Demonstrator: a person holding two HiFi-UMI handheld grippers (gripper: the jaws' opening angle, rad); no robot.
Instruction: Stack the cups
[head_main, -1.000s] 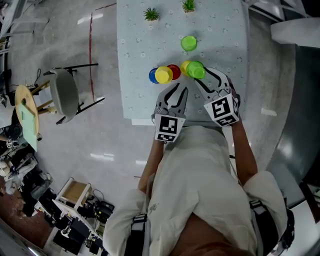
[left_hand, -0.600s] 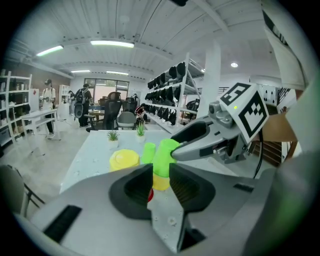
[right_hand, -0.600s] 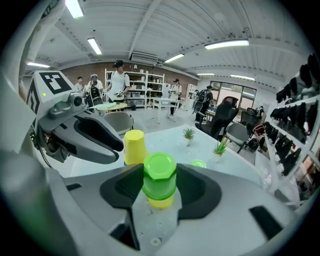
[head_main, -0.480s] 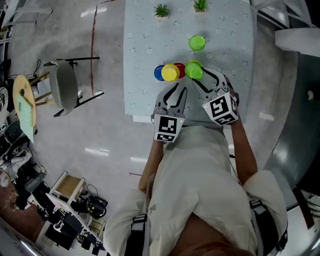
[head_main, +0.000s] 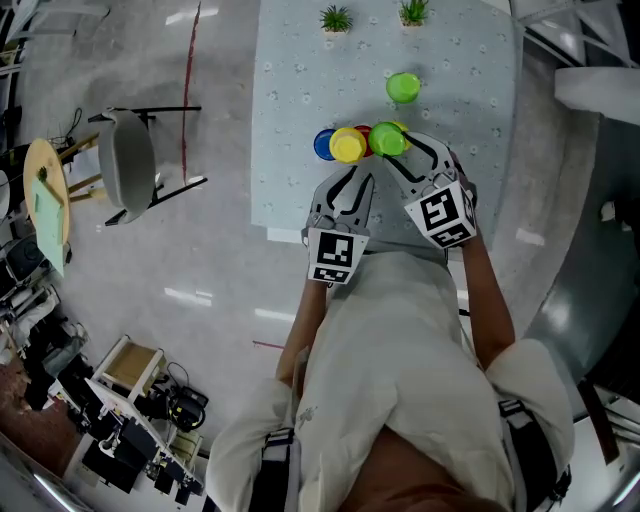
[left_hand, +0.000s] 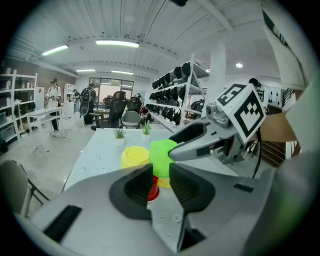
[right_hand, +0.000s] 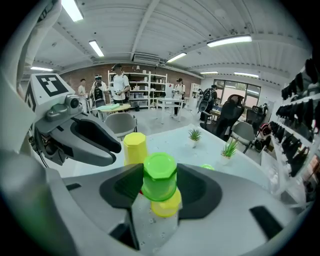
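The right gripper (right_hand: 159, 172) has its jaws clenched on an inverted green cup (right_hand: 160, 186), held directly over a short yellow cup (right_hand: 167, 206) on the table (head_main: 290, 90); whether the two cups touch cannot be told. The left gripper (left_hand: 161, 175), jaws slightly parted and empty, sits just beside it. Next to the held cup stand a tall yellow cup (head_main: 348, 146), a red cup (left_hand: 152, 189) and a blue cup (head_main: 322, 143). A second green cup (head_main: 403, 87) stands apart, farther up the table.
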